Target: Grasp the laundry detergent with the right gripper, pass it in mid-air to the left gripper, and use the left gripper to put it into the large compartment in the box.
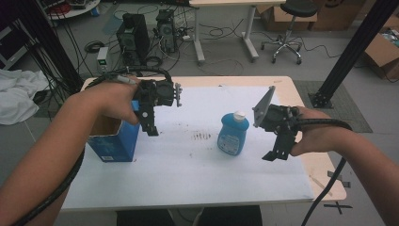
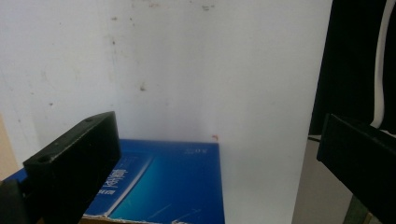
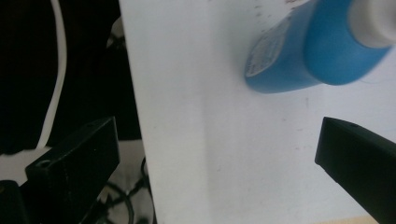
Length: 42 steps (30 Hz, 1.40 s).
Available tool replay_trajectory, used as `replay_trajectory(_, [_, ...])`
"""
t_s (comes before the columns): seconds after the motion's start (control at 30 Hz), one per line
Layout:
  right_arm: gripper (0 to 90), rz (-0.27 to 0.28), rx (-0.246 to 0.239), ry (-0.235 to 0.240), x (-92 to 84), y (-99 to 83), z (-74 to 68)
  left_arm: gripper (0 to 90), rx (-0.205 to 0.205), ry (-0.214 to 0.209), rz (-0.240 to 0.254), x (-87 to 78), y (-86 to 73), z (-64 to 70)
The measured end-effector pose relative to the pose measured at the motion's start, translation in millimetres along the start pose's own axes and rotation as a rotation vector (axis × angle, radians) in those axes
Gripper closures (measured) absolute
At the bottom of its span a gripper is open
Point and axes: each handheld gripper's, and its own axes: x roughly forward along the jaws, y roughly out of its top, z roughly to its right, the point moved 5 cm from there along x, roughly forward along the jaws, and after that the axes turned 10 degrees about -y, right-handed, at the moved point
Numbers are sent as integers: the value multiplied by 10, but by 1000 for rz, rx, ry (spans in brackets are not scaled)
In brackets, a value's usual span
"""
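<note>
The blue bottle [image 1: 233,133] with its white cap stands upright right of centre in the high view; its pale label carries print too small to read. The open blue box [image 1: 114,139] stands at the left, and white lettering on its side in the left gripper view is too blurred to make out. Both rest on a white sheet, speckled with dark marks, covering the wooden desk [image 1: 324,175]. The left tongs [image 1: 149,126] hang open above the box's right edge, empty. The right tongs [image 1: 277,151] gape open just right of the bottle, not touching it. Beyond the desk, top of frame: computer towers [image 1: 133,35], tangled cables, a stool [image 1: 291,23], cardboard boxes [image 1: 383,52].
</note>
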Motion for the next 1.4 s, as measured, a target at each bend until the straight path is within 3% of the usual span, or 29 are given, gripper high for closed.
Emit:
replay_trajectory(0.23, [0,97,110,-49,37,-189,134,1,8,0,4,24,-4,26])
replay_trajectory(0.43, [0,156,171,-60,116,-316,199,1,10,-2,3,42,-12,49])
replay_trajectory(0.73, [0,274,246,-105,358,-476,300,1,8,2,5,27,-46,74])
replay_trajectory(0.97, [0,375,315,-102,629,-545,323,1,11,3,3,28,-59,93])
replay_trajectory(1.13, [0,441,355,-107,794,-574,343,1,15,5,5,30,-64,111])
replay_trajectory(1.4, [0,540,372,-130,958,-558,360,1,15,4,11,52,-99,126])
